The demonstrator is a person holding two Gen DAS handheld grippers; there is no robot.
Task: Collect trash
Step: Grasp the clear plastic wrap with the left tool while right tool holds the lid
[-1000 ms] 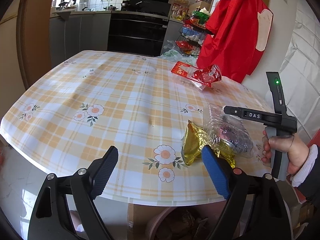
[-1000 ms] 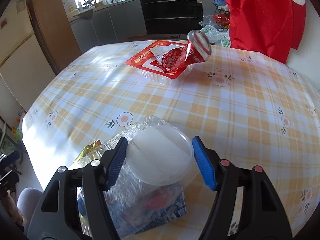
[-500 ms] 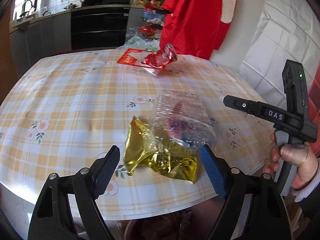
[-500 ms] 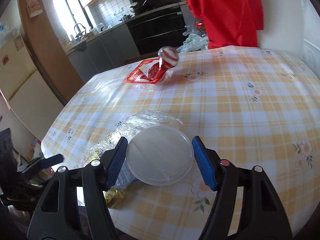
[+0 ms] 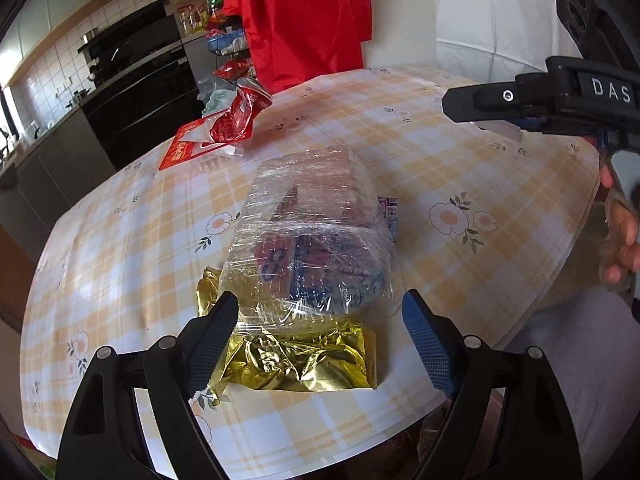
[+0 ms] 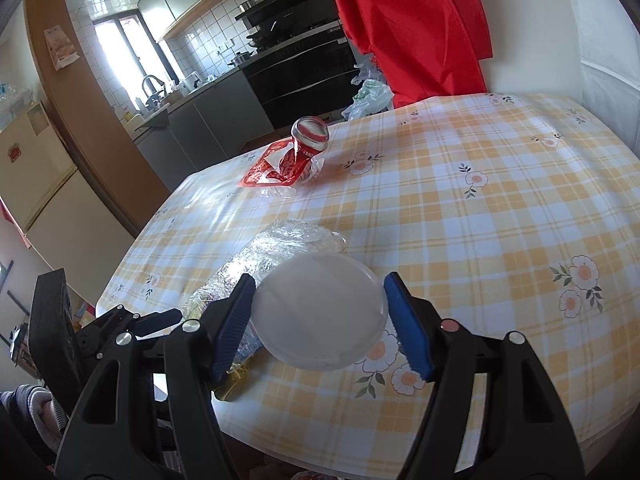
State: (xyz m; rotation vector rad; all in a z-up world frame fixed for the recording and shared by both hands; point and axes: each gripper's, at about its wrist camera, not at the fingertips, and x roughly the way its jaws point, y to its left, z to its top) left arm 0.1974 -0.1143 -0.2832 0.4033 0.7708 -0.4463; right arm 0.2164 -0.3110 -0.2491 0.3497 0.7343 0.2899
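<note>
A clear plastic-wrapped bundle lies on a crumpled gold foil bag near the front edge of the checked table. My left gripper is open, its fingers on either side of the bundle's near end, the pads not pressing. My right gripper is shut on a translucent round lid, held above the table. In the left wrist view the right gripper hangs at the upper right. A crushed red can rests on a red packet at the far side.
A red garment hangs behind the table. A white plastic bag and dark kitchen units stand beyond the far edge. A person's hand grips the right tool past the table's right edge. The left gripper shows at the table's left edge.
The left gripper swung round the table edge, rolled, and came up close over the bundle and gold bag. The right gripper carried the lid off the bundle, up and to the right.
</note>
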